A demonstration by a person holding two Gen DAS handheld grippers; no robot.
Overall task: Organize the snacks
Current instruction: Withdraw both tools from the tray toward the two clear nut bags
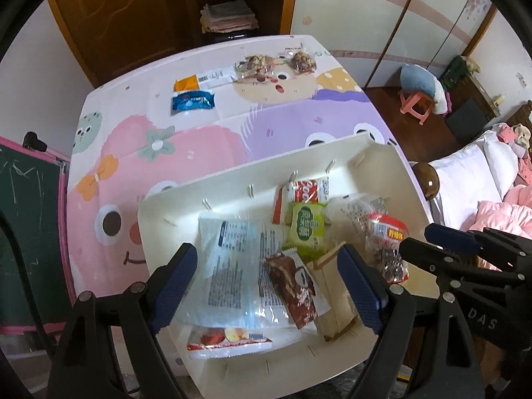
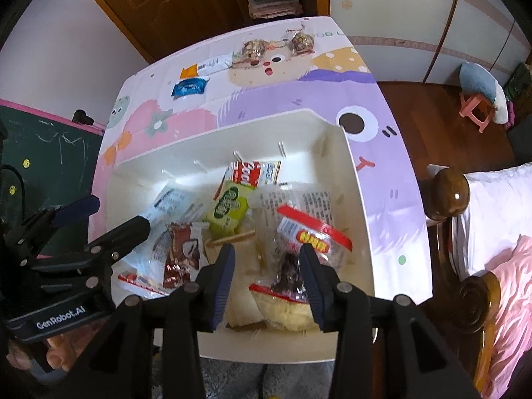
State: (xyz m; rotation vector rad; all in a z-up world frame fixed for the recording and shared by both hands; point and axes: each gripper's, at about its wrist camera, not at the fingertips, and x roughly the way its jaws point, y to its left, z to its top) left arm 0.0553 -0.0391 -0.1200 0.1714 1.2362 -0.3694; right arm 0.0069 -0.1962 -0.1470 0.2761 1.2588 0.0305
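Both grippers hover over the snack box.
Left gripper (image 1: 266,286) gapes wide above a brown wrapper (image 1: 292,286); right gripper (image 2: 267,279) stands parted, empty, over a red-topped bag (image 2: 309,236) inside the white box (image 2: 359,199). Farther off, a blue packet (image 1: 193,100) lies on the tablecloth (image 1: 266,116).

My jaws: blue pads. Cream bin (image 1: 173,206); green packet (image 1: 307,229); brown wrapper (image 1: 294,282); blue packet (image 1: 193,100); table cloth (image 1: 206,139), pink-and-lilac cartoon faces.
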